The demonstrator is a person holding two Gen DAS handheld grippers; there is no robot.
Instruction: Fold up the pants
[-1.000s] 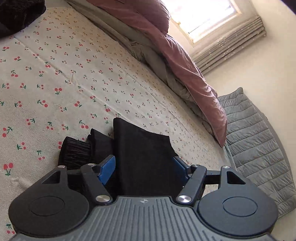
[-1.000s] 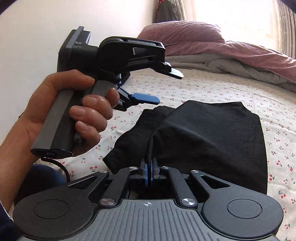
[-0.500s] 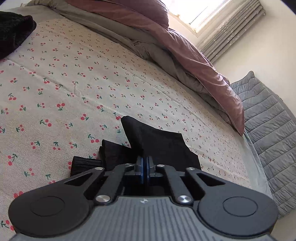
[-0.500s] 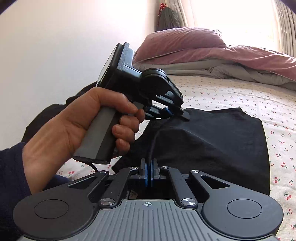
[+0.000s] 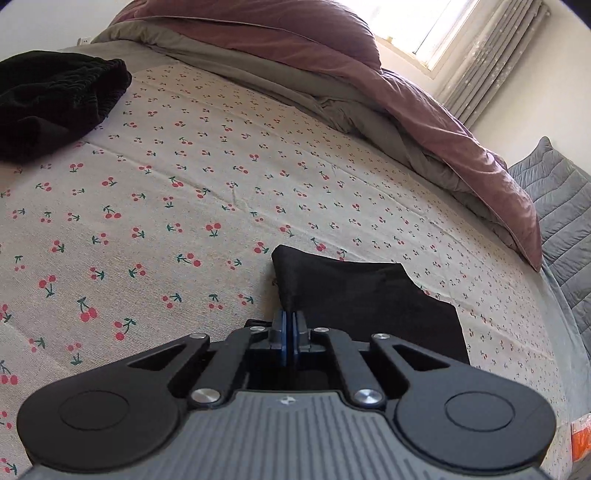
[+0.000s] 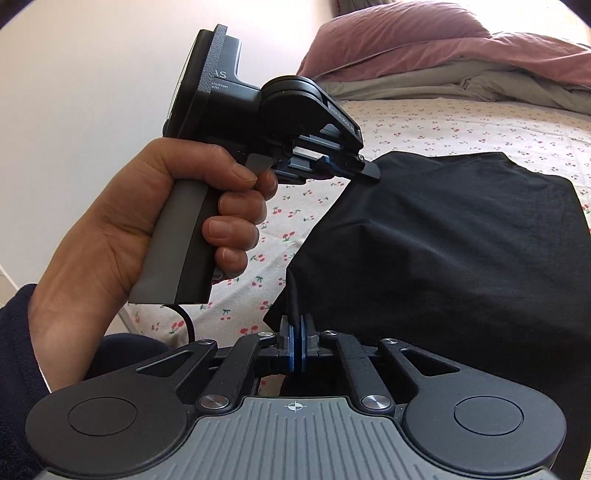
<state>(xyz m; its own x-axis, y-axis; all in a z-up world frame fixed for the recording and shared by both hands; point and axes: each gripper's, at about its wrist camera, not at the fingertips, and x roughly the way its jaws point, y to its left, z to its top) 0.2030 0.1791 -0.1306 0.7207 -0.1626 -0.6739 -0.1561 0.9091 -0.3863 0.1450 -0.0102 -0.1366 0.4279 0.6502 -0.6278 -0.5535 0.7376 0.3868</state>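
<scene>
Bright daylight from blown-out window [image 5: 424,33], sharp frames, fisheye-bent edges, dark corners

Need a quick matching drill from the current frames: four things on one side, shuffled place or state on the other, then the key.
Things:
1. black pants
2. mauve duvet
3. dark corduroy garment
4. grey quilted cover

Place or state:
A. bunched along the far side of the bed, under the window
B. lying alone at the far left of the sheet
C. pinched by both the left claw and the right claw
D. at the right edge of the bed, past the duvet

Pairs: 1-C, 2-A, 3-B, 4-D
</scene>
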